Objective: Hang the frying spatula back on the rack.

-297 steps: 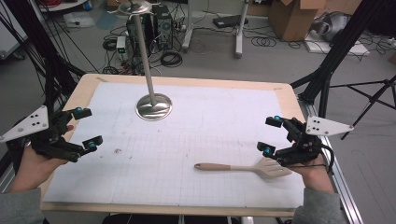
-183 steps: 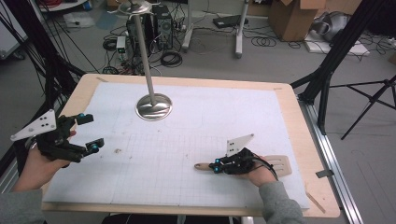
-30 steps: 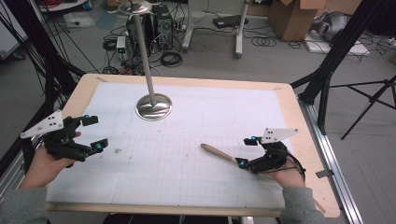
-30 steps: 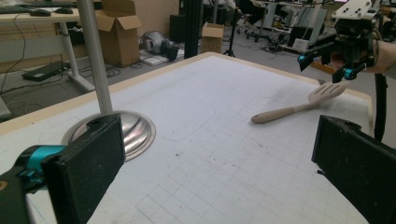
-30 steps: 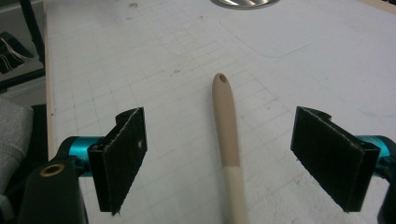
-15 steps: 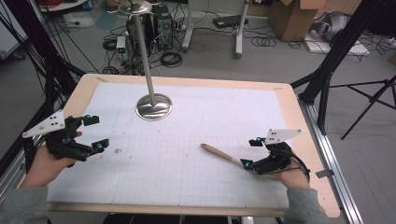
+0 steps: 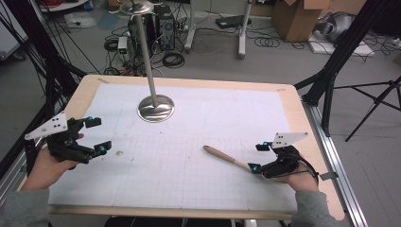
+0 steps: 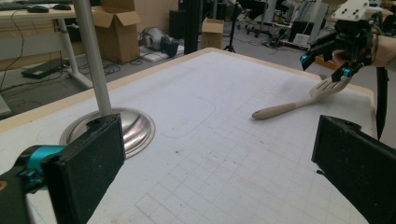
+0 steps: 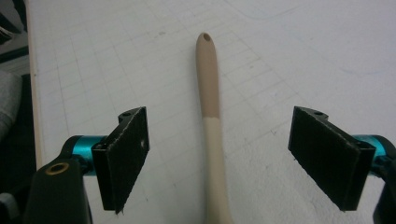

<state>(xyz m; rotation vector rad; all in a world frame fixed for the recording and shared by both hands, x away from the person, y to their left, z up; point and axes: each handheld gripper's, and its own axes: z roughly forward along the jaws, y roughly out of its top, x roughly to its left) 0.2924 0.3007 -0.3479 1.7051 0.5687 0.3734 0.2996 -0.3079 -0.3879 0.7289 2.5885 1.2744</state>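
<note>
My right hand-held gripper (image 9: 217, 158) straddles the spatula (image 9: 211, 126), jaws spread wide, not yet gripping. My left hand-held gripper (image 7: 90, 137) waits open over the worktop (image 7: 189, 85); the lift remains.

spatula (image 7: 227, 158) on table (image 7: 189, 84), right gripper (image 7: 259, 157) over it

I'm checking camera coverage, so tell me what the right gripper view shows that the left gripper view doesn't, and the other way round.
The right gripper view alone shows the small hole at the tip of the beige two-tone spatula handle, lying between the right gripper's open black jaws. The left gripper view alone shows the round shiny metal stand base with its upright pole, the spatula's slotted blade, cardboard boxes beyond the table, and the left gripper open. Both show the spatula handle on the white gridded mat.
</note>
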